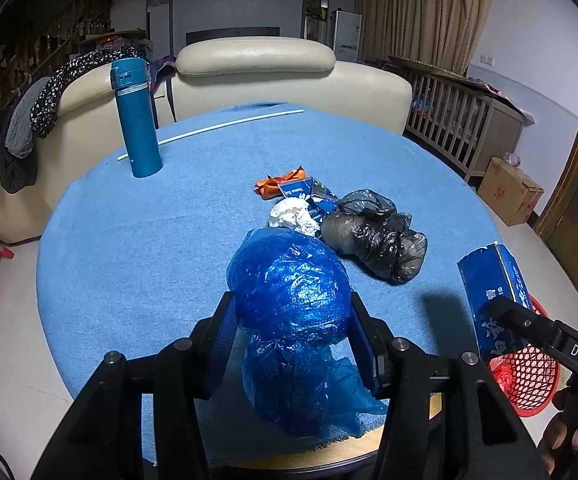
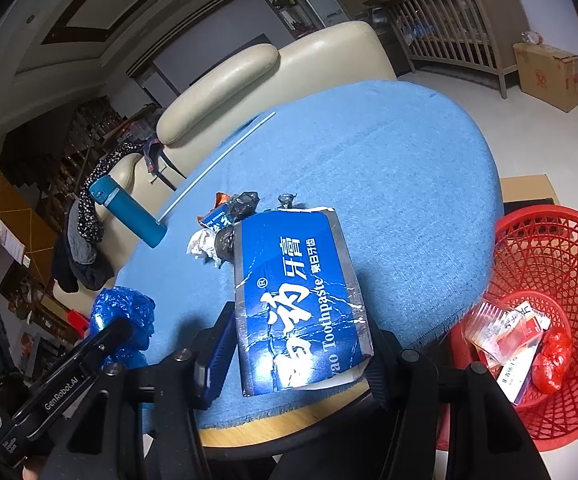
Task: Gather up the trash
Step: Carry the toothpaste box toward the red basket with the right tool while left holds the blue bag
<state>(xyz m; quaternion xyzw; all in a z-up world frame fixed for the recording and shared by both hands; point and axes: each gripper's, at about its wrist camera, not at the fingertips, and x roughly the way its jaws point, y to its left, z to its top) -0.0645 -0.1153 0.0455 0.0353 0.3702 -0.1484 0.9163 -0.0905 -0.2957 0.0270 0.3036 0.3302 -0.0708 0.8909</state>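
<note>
My left gripper (image 1: 291,320) is shut on a crumpled blue plastic bag (image 1: 289,292), held above the near edge of the round table; the same blue plastic bag (image 2: 123,316) shows at the left of the right wrist view. My right gripper (image 2: 297,332) is shut on a flattened blue toothpaste box (image 2: 293,296), which also appears as the toothpaste box (image 1: 493,292) at the right of the left wrist view. On the table lie a black plastic bag (image 1: 377,232), a white paper wad (image 1: 293,218), a small blue wrapper (image 1: 309,192) and an orange wrapper (image 1: 279,182).
A red mesh basket (image 2: 545,300) with some packaging inside stands on the floor right of the table. A teal flask (image 1: 135,116) and a white rod (image 1: 217,128) sit at the far side of the blue tablecloth (image 1: 129,240). A cream sofa (image 1: 257,76) stands behind.
</note>
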